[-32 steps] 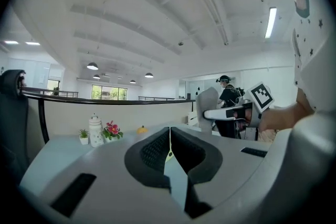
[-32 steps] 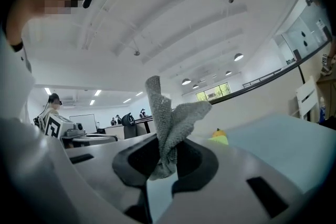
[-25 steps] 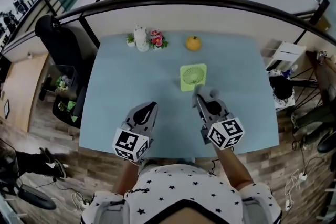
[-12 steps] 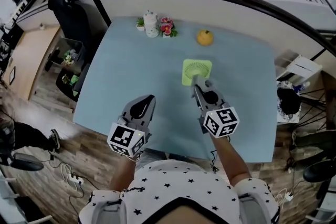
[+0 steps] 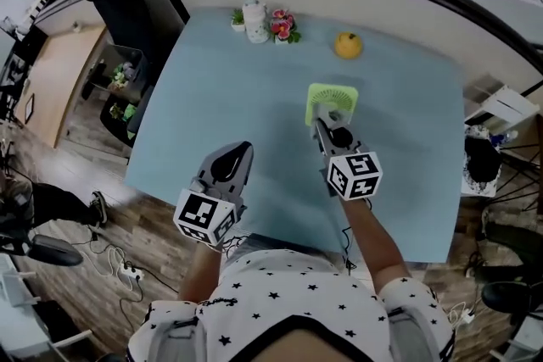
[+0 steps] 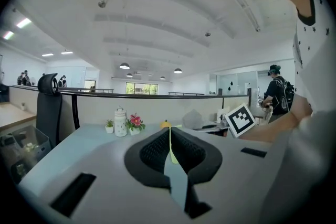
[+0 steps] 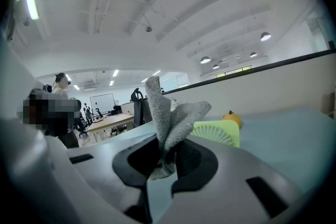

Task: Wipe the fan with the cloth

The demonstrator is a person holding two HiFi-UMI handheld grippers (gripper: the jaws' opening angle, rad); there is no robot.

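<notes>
The light green square fan (image 5: 332,100) lies flat on the pale blue table (image 5: 221,97), right of centre. My right gripper (image 5: 321,125) reaches its near edge, shut on a grey cloth (image 7: 168,118) that sticks up in folds from between the jaws. In the right gripper view the fan (image 7: 218,134) shows just beyond the cloth and my right gripper (image 7: 165,157). My left gripper (image 5: 239,152) hovers near the table's front edge, left of the fan. In the left gripper view my left gripper (image 6: 169,147) has its jaws pressed together with nothing between them.
At the table's far edge stand a white jar (image 5: 254,19), a small green plant (image 5: 237,16), a pot of pink flowers (image 5: 282,25) and an orange fruit (image 5: 347,45). A black chair (image 5: 119,8) stands left of the table, and a curved partition wall runs behind it.
My right gripper with the cloth has moved forward from short of the fan to its near edge. The left gripper has held its place near the front edge.
</notes>
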